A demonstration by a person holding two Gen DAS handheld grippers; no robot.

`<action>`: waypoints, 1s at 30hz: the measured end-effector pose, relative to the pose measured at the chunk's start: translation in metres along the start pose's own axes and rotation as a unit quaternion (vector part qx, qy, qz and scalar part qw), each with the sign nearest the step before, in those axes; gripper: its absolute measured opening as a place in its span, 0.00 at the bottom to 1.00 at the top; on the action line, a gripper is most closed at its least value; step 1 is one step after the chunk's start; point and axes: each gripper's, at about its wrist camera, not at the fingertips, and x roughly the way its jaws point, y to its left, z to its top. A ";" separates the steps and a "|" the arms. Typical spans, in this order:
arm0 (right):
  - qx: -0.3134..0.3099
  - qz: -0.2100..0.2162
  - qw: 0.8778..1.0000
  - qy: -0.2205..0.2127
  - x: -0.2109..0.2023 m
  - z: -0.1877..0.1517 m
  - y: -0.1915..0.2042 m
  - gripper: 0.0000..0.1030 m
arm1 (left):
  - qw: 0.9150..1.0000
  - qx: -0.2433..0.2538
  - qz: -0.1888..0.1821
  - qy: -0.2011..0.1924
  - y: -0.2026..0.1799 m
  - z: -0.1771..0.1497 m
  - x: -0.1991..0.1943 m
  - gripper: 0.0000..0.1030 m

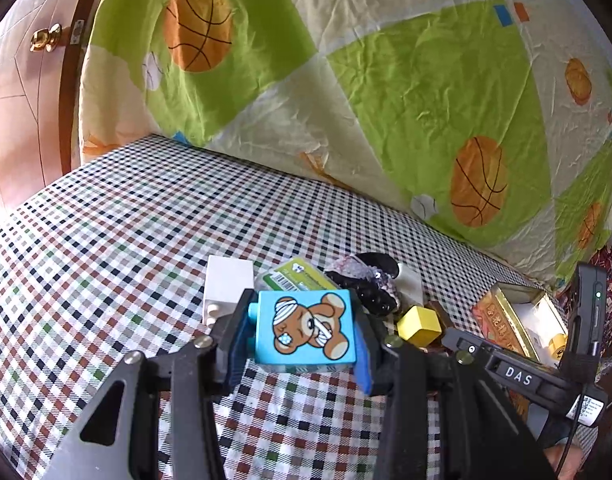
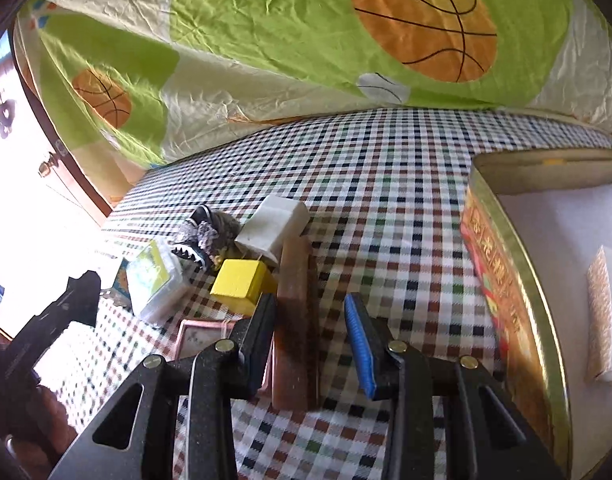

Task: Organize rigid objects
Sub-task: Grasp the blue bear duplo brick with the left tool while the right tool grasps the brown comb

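The gold-rimmed tin box (image 2: 517, 280) stands open on the checked tablecloth (image 1: 106, 240), its red side printed with gold characters; in the left wrist view a small yellow toy piece (image 1: 557, 345) lies inside near one wall, on a white lining, and in the right wrist view a pale patterned packet (image 2: 599, 312) rests on that lining. What else the tin holds cannot be told

The left gripper (image 1: 302, 332) is clamped on a blue toy brick (image 1: 306, 330) printed with a bandaged teddy bear; both pads press its sides, the printed face is turned up toward the camera, and its studs point to the left of the picture. The brick hangs above the cloth, in front of a loose heap: a white brick (image 1: 228, 284), a clear case with a green label (image 1: 294, 276), a dark hair claw with purple trim (image 1: 365, 280) and a yellow cube (image 1: 419, 324)

The right gripper (image 2: 309, 340) straddles a brown wooden bar (image 2: 296, 320) lying flat on the cloth, its long axis running away from the camera toward the white brick. The left pad touches the bar's side; the blue right pad stands clear of it, so the jaws are not gripping. The tin sits just right of this gripper
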 end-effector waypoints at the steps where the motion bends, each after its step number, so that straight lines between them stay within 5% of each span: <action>1: 0.005 0.009 1.000 0.008 0.005 0.001 -0.002 0.32 | 1.000 0.000 -0.001 0.000 0.000 0.000 0.000 0.40; 3: 0.014 0.009 1.000 0.009 0.010 0.003 -0.006 0.21 | 1.000 -0.002 -0.001 0.001 0.001 0.000 0.000 0.40; 18: -0.054 -0.013 0.998 0.017 0.001 -0.009 0.006 0.16 | 1.000 0.009 -0.014 -0.010 0.001 0.002 -0.004 0.40; 26: -0.034 0.009 0.994 -0.105 -0.054 -0.015 -0.004 0.16 | 0.999 0.020 -0.020 -0.045 -0.005 0.003 -0.019 0.40; 30: -0.063 -0.020 0.983 -0.171 -0.081 -0.021 0.010 0.16 | 0.998 0.037 0.015 -0.056 -0.014 0.002 -0.022 0.40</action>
